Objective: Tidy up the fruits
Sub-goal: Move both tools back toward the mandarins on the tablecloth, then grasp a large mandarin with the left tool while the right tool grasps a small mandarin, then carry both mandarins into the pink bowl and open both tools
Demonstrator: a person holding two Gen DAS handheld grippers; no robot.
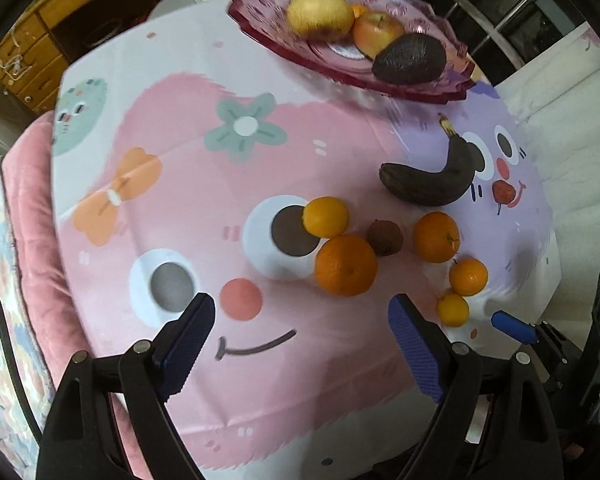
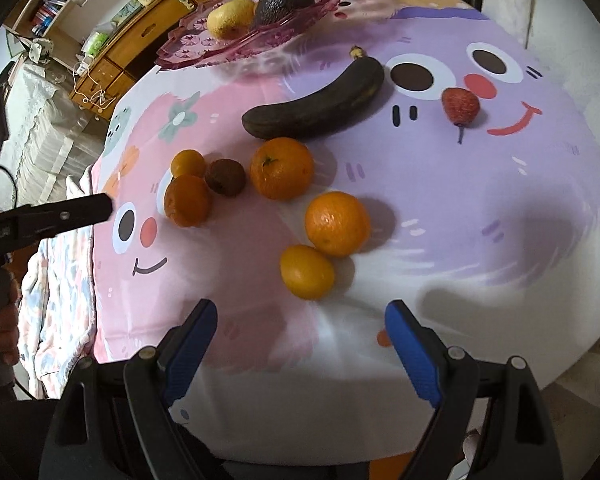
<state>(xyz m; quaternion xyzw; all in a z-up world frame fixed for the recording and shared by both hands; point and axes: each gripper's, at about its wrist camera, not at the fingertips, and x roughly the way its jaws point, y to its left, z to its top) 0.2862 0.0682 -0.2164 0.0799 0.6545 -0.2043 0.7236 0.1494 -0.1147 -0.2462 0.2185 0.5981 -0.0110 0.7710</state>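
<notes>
Both tongs empty, jaws spread wide, above the near table edge: left gripper (image 1: 302,320), right gripper (image 2: 300,320)

Nearest to the right gripper: small yellow-orange citrus (image 2: 307,271), touching a larger orange (image 2: 337,223) just behind it. Both look firm, round, light; likely to roll if nudged. Judgement: pinch across the widest middle with the pads level. The smaller one fits the jaw gap easily

Next out, a third orange (image 2: 281,168) with its stem scar up. To its left a dark brown lychee-like fruit (image 2: 225,177), beside two more small oranges (image 2: 187,200) and (image 2: 187,163). The tight cluster leaves little finger room; the outer fruit probably goes first

Further on: blackened banana (image 2: 316,106), lying flat, stem to the far side. Probably very soft and easily split, so a gentle hold mid-body across the short axis. Red lychee (image 2: 460,106) with stalk sits apart on the purple cartoon tablecloth (image 2: 500,220); small, rough skin, should grip well

Farthest: pink scalloped fruit tray (image 1: 440,92), holding a yellowish kiwi-like fruit (image 1: 320,16), an apple (image 1: 378,32), an avocado (image 1: 410,58). Room left on its near side, by my reading
</notes>
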